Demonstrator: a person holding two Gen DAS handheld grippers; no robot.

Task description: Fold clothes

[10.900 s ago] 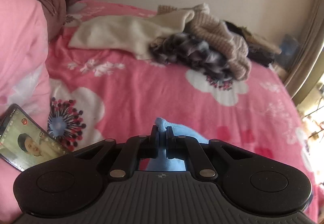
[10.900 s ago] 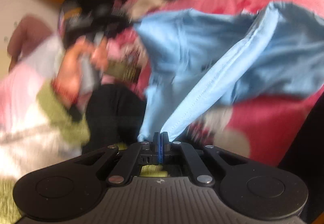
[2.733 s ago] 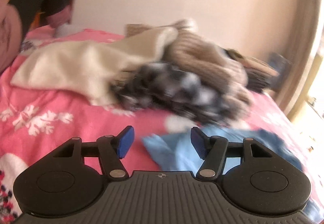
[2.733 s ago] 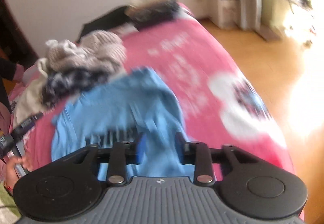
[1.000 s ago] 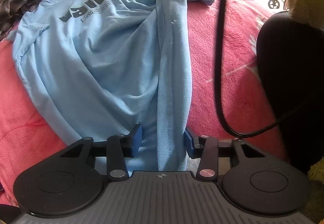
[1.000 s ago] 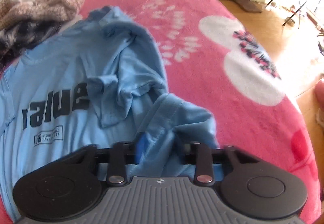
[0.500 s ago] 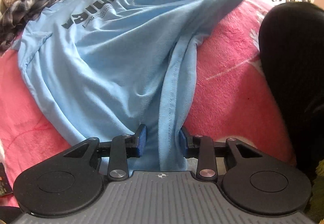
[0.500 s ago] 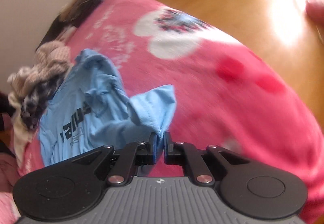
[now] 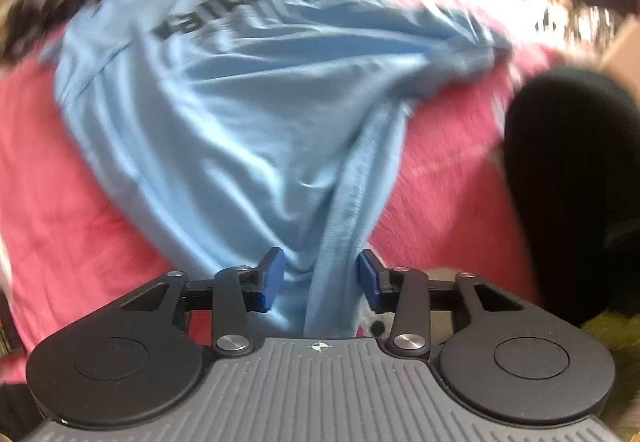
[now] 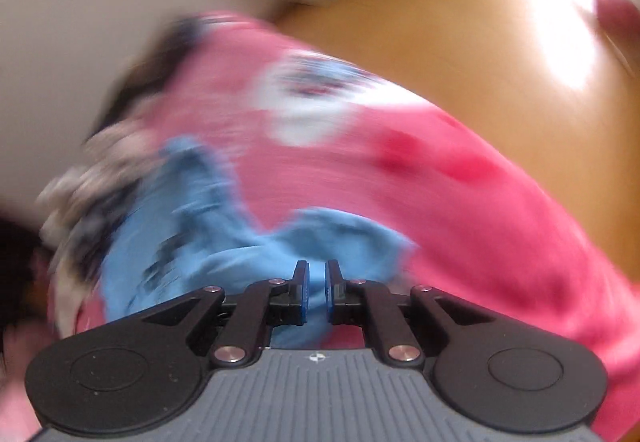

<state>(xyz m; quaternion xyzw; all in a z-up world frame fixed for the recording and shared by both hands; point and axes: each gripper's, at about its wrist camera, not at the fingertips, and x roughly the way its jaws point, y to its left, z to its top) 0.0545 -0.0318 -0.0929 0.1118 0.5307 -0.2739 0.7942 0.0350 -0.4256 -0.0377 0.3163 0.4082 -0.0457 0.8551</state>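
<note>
A light blue T-shirt with dark lettering lies spread on a pink floral bedspread, beyond the fingertips of both tools. The left gripper has its jaws spreading apart, with a bunched fold of the shirt's hem running between the blue pads; the cloth looks loose there, not pinched. The right gripper has its jaws nearly together, clenched on an edge of the T-shirt, which stretches away to the left of its fingers. A heap of knitted and checked clothes sits past the shirt.
</note>
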